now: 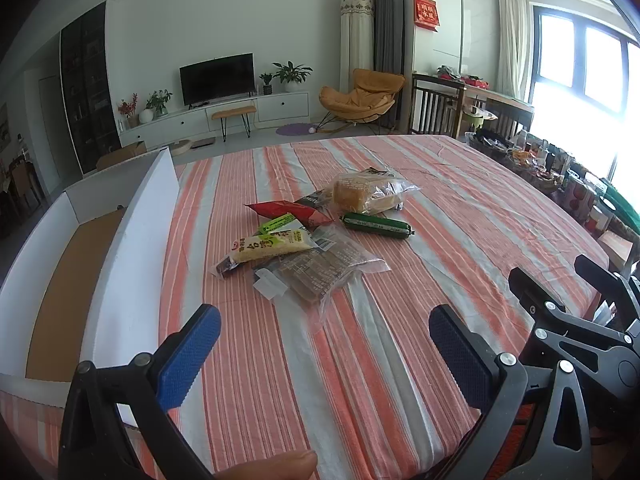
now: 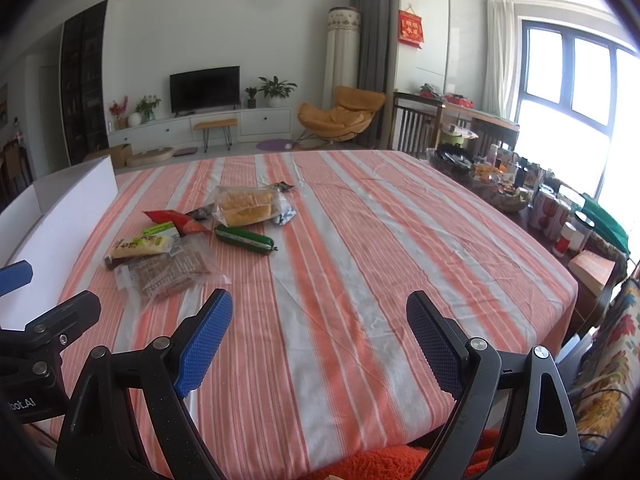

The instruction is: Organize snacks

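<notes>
Both claws, left claw and right claw, gape wide, empty. Snack pile mid-surface, beside white box. Best take top packet first, pinch across its width.

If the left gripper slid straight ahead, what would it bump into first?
Probably the clear plastic packet of brown biscuits, the nearest snack ahead of the open left gripper. Only striped tablecloth lies before it, though depth is hard to judge.
</notes>
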`<control>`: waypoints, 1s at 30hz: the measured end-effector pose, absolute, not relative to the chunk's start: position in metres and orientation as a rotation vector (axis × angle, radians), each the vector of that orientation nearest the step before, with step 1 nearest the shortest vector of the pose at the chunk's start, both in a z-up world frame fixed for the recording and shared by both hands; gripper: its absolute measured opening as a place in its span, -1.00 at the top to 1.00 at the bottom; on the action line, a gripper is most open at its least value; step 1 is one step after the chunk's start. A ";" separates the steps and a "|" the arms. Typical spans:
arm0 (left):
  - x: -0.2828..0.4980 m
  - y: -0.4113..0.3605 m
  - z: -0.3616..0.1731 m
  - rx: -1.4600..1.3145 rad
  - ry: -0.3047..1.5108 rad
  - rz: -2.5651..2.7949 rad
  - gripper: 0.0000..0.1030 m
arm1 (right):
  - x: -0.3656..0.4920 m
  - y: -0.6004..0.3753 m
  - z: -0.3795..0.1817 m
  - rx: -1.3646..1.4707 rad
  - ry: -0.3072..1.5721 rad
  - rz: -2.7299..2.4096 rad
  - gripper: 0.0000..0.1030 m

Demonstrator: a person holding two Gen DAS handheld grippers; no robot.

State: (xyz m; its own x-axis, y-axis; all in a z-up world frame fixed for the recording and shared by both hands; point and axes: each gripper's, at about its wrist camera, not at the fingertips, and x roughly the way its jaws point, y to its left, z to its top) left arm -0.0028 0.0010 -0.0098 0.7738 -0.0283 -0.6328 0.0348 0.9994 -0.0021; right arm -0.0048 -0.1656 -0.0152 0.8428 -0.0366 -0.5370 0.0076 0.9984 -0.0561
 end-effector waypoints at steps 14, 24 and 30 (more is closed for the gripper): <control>-0.004 -0.001 -0.009 0.010 0.686 -0.038 -1.00 | -0.004 -0.166 -0.016 -0.052 0.575 -0.022 -0.77; -0.004 0.000 -0.009 0.011 0.686 -0.039 -1.00 | -0.004 -0.165 -0.016 -0.052 0.575 -0.022 -0.77; -0.004 0.000 -0.009 0.011 0.686 -0.038 -1.00 | -0.004 -0.165 -0.017 -0.052 0.575 -0.022 -0.77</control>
